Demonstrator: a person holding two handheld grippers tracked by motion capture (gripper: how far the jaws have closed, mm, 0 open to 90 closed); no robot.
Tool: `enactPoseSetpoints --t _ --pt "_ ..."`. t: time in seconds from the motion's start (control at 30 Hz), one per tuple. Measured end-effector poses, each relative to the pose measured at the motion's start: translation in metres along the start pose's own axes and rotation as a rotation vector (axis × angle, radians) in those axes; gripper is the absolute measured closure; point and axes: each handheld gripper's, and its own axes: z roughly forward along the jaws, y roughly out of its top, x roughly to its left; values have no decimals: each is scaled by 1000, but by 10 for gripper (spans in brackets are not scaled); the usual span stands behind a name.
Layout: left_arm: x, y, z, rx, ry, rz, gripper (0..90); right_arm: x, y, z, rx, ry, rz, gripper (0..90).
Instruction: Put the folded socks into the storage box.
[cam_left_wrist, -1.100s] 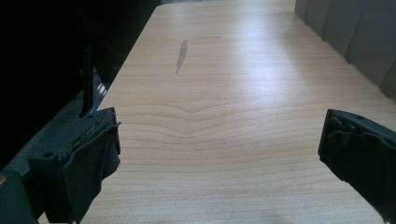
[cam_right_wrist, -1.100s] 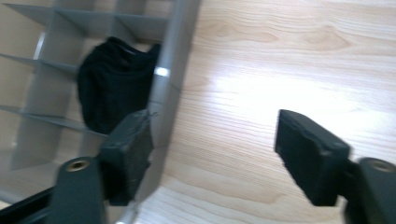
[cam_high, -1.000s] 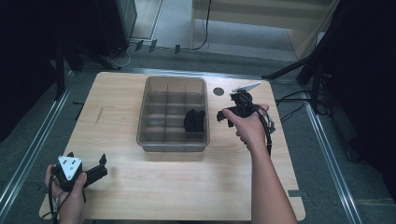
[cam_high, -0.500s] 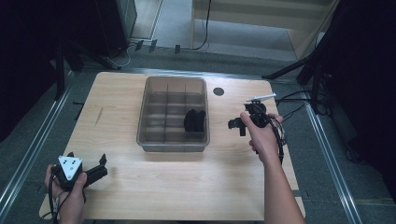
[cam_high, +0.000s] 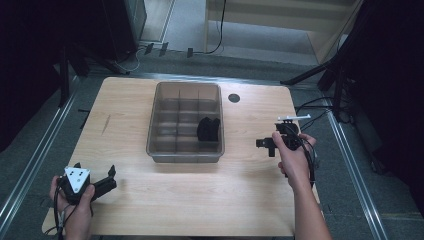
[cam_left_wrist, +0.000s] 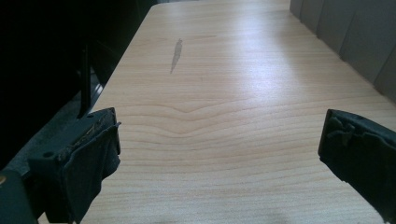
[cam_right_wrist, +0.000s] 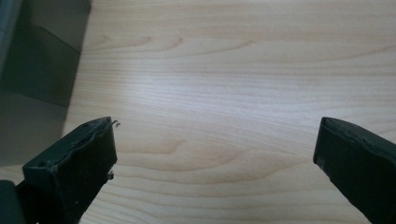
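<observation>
While the right gripper (cam_high: 267, 145) hangs over the bare right part of the wooden table (cam_high: 240, 200), held in the person's right hand (cam_high: 295, 160), its jaws stand spread wide with nothing between them; they have just been opening. In the right gripper view the same two black jaws rise at the lower corners, with only light wood grain between them and the corner of the grey bin at upper left.

The left gripper (cam_high: 95, 182) rests at the near left corner of the table in the person's left hand (cam_high: 75, 200), the grey three-cornered plate (cam_high: 76, 178) on top. Its jaws are likewise spread apart and hold nothing; in the left gripper view bare tabletop lies between them, with a dark streak (cam_left_wrist: 176, 55) in the wood farther off.

The translucent grey divided bin (cam_high: 185, 155) sits at the middle of the table, between the two grippers and apart from both. A black object (cam_high: 208, 129) lies in one of its right-hand compartments, roughly midway along the bin's length; its exact kind cannot be told. A small round black hole (cam_high: 234, 98) marks the tabletop just beyond the bin's far right corner.
</observation>
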Motion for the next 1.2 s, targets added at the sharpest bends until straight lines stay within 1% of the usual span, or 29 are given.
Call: enactPoseSetpoints --t 0.03,0.07,0.1,0.13,0.17,0.2,0.27,0.3,0.4,0.43,0.47,0.57,0.63,0.67,0.7,0.73,0.83,0.9,0.93,0.97,1.0,1.03,1.07,1.1,1.17,1.2 --pt "0 0 0 -1 0 -2 0 -3 -3 0 1 -4 2 0" --pt "0 0 0 -1 0 -2 0 -3 -3 0 1 -4 2 0" --pt "0 0 0 -2 -1 -4 0 -10 -10 1 -6 -4 8 0" --pt "0 0 0 -2 -1 -4 0 -10 -10 1 -6 -4 8 0" --pt "0 0 0 -2 1 -1 0 -16 -17 1 -23 -6 16 0" --pt "0 0 0 -2 1 -1 0 -18 -21 0 -34 -4 11 0" --pt "0 0 0 -3 1 1 0 -20 -23 0 -40 -4 12 0" --pt "0 0 0 -5 1 1 0 -25 -31 0 -60 -5 6 0" --pt "0 0 0 -6 0 1 0 -33 -43 -2 -94 2 13 0" --pt "0 0 0 -6 0 1 0 -33 -43 -2 -94 2 13 0" --pt "-1 0 0 -6 1 3 0 -39 -52 -3 -116 6 19 0" --pt "-1 0 -1 -6 1 9 0 -49 -66 -2 -141 0 20 0" --pt "-1 0 -1 -5 1 10 0 -56 -77 -1 -167 -4 26 0" --pt "-1 0 -1 -5 1 10 0 -56 -77 -1 -167 -4 26 0" --pt "-1 0 -1 -5 1 10 0 -64 -86 -1 -184 12 41 0" --pt "-1 0 -1 -5 -1 12 0 -66 -89 -1 -188 20 46 0" --pt "-1 0 -1 -6 -4 8 0 -76 -103 -2 -207 38 44 0" --pt "-1 0 -1 -6 -4 8 0 -81 -111 -2 -218 45 40 0" --pt "-1 0 -1 -6 -4 8 0 -81 -111 -2 -218 45 40 0" --pt "-1 0 -1 -5 -2 12 0 -87 -120 -3 -235 46 44 0" --pt "-1 0 -1 -5 -2 12 0 -87 -120 -3 -235 46 44 0" --pt "-2 0 -1 -9 0 17 0 -93 -128 -5 -256 54 55 0" --pt "-2 0 -1 -9 0 17 0 -93 -128 -5 -256 54 55 0" --pt "-2 0 -1 -10 3 22 0 -97 -134 -6 -273 53 52 0" --pt "-2 0 -1 -10 1 16 0 -100 -140 -6 -273 54 48 0" --pt "-2 0 -1 -10 1 16 0 -100 -140 -6 -273 54 48 0"
